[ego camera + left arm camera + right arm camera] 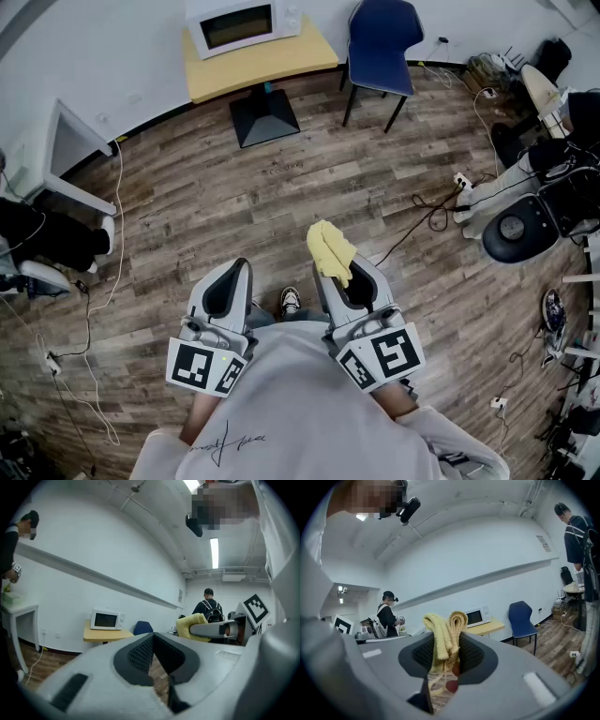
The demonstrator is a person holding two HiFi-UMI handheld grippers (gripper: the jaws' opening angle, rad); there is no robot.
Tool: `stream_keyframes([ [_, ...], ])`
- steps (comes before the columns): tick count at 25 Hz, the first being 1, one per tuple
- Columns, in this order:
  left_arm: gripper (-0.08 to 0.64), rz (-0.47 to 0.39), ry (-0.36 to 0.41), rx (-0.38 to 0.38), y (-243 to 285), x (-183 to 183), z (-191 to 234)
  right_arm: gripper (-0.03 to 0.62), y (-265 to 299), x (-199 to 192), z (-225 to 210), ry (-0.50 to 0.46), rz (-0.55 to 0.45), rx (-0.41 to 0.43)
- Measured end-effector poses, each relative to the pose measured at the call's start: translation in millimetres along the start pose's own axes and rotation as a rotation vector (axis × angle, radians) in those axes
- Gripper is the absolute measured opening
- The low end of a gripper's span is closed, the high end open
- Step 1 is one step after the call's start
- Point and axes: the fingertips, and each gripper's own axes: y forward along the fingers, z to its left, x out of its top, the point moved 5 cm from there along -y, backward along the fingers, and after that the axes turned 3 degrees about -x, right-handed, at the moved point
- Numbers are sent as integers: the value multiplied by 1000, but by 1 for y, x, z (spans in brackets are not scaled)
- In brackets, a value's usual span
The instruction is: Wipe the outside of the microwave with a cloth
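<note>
Fingers of the left gripper are pressed together at their tips, and nothing is between them. In the head view the left gripper sits low and left of the middle, over the wood floor. Just beside it, to the right, is the right gripper. Its fingers are pinching a yellow cloth, and the cloth sticks up past the tips in two soft folds. In the head view the cloth shows as a yellow lump at the front of that gripper. The left gripper view shows the cloth too, at the middle right, bunched on the end of the other gripper.

The white microwave is at the top of the head view, left of the middle, well apart from both grippers. It stands on a small yellow table. A blue chair is just to the right of the table. In the left gripper view the microwave is small and at the middle left, against the white wall. In the right gripper view the microwave is just right of the cloth, farther back, with the chair on its right.

The cloth is not touching the microwave.
</note>
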Motion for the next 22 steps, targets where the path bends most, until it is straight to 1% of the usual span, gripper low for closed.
stream_keyframes([
  [4, -3, -4, -30, -13, 2, 0, 2, 117, -3, 4, -4, 8, -9, 5],
  [9, -3, 0, -67, -9, 3, -4, 3, 118, -6, 11, -10, 112, -37, 57],
  [12, -3, 20, -80, -9, 8, -10, 4, 120, -1, 8, -19, 127, -23, 50],
  [17, -3, 2, -107, -19, 27, -10, 23, 121, 26, 7, -35, 131, 12, 38],
  [22, -3, 13, -112, -23, 69, -5, 54, 121, 69, 18, -56, 129, 26, 27],
])
